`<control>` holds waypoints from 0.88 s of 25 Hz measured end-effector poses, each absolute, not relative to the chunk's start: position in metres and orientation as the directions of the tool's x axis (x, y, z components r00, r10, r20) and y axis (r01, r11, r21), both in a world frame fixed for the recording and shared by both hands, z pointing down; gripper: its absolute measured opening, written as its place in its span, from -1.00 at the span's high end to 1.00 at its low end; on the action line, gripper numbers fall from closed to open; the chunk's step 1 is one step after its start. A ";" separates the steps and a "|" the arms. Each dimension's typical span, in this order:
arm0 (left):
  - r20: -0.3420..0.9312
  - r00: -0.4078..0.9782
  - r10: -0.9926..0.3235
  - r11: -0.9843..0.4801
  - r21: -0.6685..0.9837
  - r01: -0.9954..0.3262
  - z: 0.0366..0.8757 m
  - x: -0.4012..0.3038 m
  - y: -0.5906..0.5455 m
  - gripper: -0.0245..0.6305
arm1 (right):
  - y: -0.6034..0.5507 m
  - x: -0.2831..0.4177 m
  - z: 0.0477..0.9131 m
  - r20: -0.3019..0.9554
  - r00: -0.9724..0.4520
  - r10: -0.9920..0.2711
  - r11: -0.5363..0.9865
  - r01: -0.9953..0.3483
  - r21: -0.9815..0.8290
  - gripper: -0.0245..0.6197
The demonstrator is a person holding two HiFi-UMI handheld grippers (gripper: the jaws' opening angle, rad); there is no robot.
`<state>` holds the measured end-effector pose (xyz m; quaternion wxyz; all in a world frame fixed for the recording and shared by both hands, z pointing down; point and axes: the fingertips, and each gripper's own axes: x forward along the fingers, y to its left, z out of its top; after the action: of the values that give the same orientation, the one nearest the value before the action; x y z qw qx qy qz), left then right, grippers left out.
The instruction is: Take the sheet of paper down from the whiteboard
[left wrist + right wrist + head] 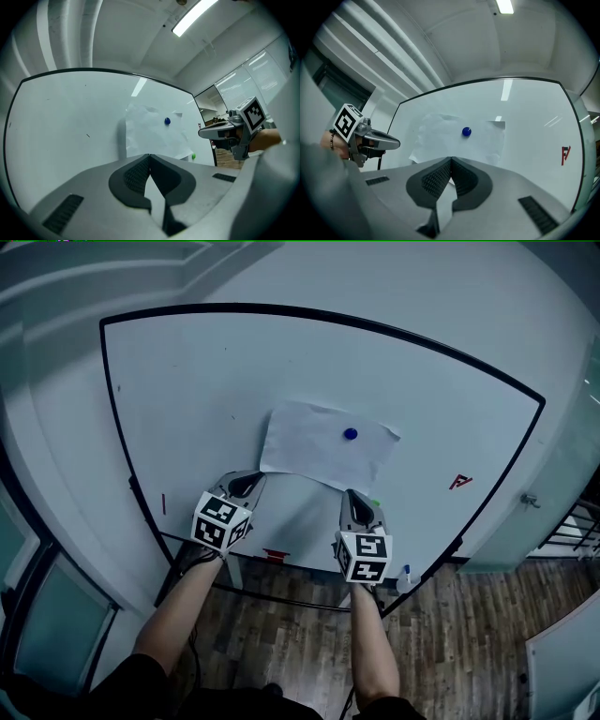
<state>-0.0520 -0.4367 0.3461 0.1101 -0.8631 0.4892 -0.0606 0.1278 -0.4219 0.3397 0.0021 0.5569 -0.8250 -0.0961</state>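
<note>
Paper sheet (319, 456), white, rectangular and lightly wrinkled, hangs at a slight tilt near the middle of a glossy whiteboard (187, 399) with a thin dark frame. One small round blue magnet (350, 434) pins it close to its upper right part; the lower corners curl a little off the board.

Two bare forearms reach forward side by side from the bottom of the head view, each hand holding a grey plastic tool. The left tool (249, 482) points at the board just below the sheet's lower left corner. The right tool (355, 498) points just below the lower right edge. Both are held about level and roughly parallel, with a black-and-white marker cube at the back of each.

In the left gripper view the two dark, ribbed rubber pads are pressed together with nothing between them, and the sheet lies ahead of the tips. The right gripper view shows the same: pads closed tip to tip, empty, facing the sheet and the magnet.

A tiny green magnet (375, 503) sits on the board beside the right tool. A small red mark (459, 482) shows further right. Dark wood-plank floor (450, 643) lies below.
</note>
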 end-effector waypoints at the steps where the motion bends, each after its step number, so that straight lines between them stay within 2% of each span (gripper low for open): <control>1: -0.005 0.512 -0.859 -0.495 -0.245 -0.834 0.344 -0.056 -0.441 0.86 | -0.426 0.126 0.340 -0.101 -0.381 -0.919 0.362 -0.918 0.163 0.85; 10: 0.007 0.530 -0.848 -0.518 -0.229 -0.824 0.336 -0.065 -0.471 0.86 | -0.446 0.116 0.341 -0.084 -0.381 -0.921 0.362 -0.914 0.182 0.85; 11: 0.014 0.532 -0.847 -0.520 -0.230 -0.823 0.337 -0.066 -0.474 0.82 | -0.446 0.116 0.342 -0.083 -0.379 -0.922 0.360 -0.915 0.184 0.85; 13: 0.030 0.537 -0.843 -0.529 -0.229 -0.817 0.340 -0.066 -0.480 0.47 | -0.447 0.117 0.343 -0.081 -0.374 -0.924 0.356 -0.917 0.180 0.85; 22: 0.060 0.587 -0.807 -0.584 -0.223 -0.781 0.347 -0.053 -0.512 0.46 | -0.457 0.121 0.354 -0.057 -0.341 -0.938 0.325 -0.926 0.190 0.85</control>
<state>-0.0530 -0.5116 0.3471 0.0865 -0.8866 0.4478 -0.0774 0.1214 -0.4567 0.3540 0.0313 0.5730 -0.8134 -0.0945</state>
